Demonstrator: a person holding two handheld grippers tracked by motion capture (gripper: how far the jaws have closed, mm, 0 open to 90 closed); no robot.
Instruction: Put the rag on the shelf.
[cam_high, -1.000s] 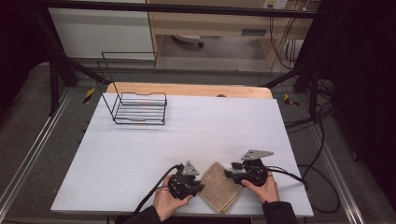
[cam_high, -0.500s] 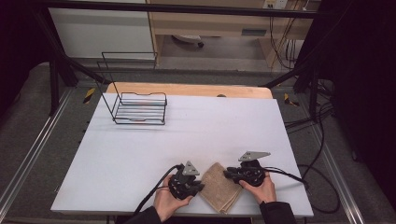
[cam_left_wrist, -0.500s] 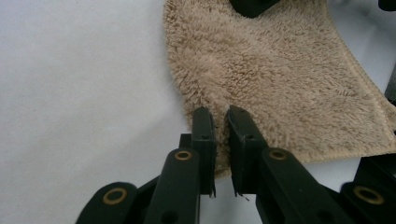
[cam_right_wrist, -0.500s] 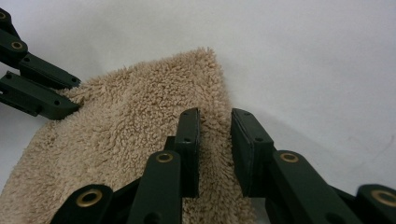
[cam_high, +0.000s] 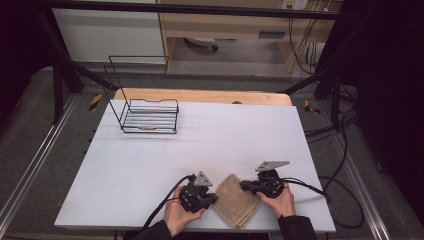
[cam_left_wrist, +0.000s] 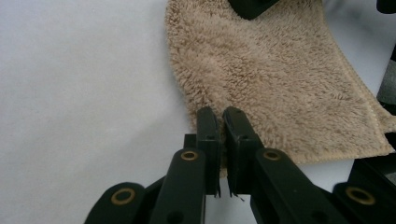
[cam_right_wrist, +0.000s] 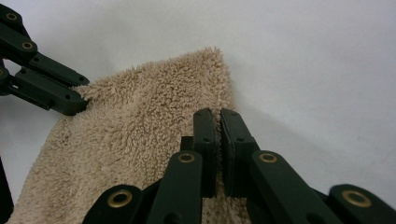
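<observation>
A folded beige towel (cam_high: 235, 202) lies near the table's front edge, between my two grippers. My left gripper (cam_high: 216, 198) is at its left edge; in the left gripper view the jaws (cam_left_wrist: 220, 112) are shut on the towel (cam_left_wrist: 280, 84) edge. My right gripper (cam_high: 243, 186) is at the towel's far right corner; in the right gripper view its jaws (cam_right_wrist: 214, 113) pinch the towel (cam_right_wrist: 140, 130) edge. Both pairs of jaws have just been closing with towel between them. Each gripper view also shows the other gripper's jaws touching the towel farther off.
A black wire rack (cam_high: 150, 117) stands at the table's far left. A wooden board (cam_high: 200, 96) runs along the far edge of the white table (cam_high: 225, 145). Cables trail from both grippers over the front and right edges.
</observation>
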